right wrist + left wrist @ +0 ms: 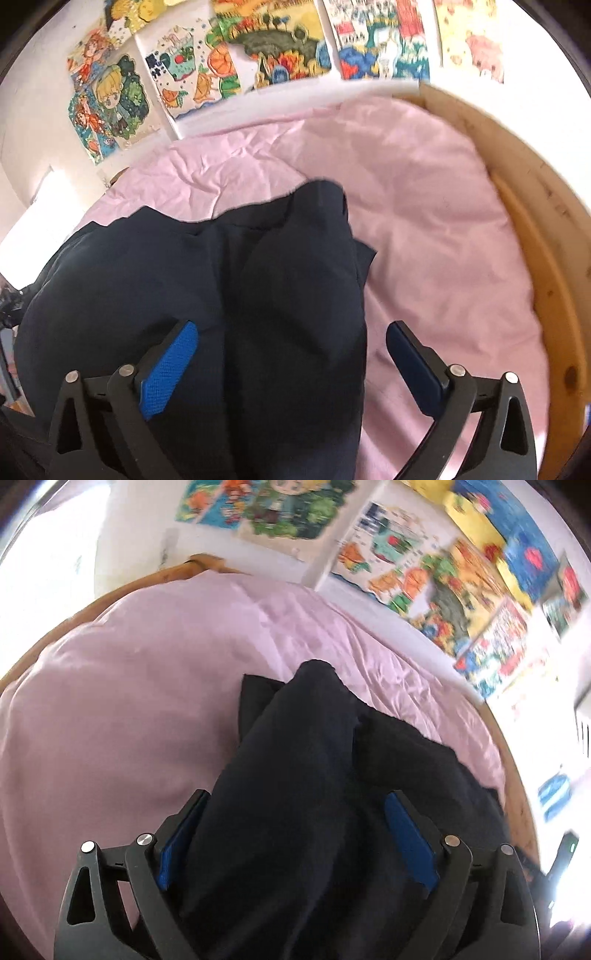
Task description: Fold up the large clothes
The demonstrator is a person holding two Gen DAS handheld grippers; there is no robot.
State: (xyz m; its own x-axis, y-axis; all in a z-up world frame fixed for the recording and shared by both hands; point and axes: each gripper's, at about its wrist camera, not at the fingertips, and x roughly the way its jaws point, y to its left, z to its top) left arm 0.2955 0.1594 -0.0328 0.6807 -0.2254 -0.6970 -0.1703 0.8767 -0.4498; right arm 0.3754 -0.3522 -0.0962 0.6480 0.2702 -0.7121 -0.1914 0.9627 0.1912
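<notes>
A dark navy garment [295,738] lies bunched on the pink bedsheet [129,701]. My left gripper [297,797] hangs over it with its blue-padded jaws wide apart. The cloth runs up between them in a ridge, and the pads do not squeeze it. In the right wrist view the same garment [221,266] spreads to the left and its right edge falls between the fingers. My right gripper [291,326] is open too. Its left pad [168,373] is over the cloth and its right finger [413,354] is over bare sheet [424,221].
A wooden bed frame [546,229] curves round the right side of the mattress, and its rail [110,590] shows behind the sheet in the left wrist view. Colourful drawings [266,44] cover the white wall behind the bed. Bare pink sheet lies beyond the garment.
</notes>
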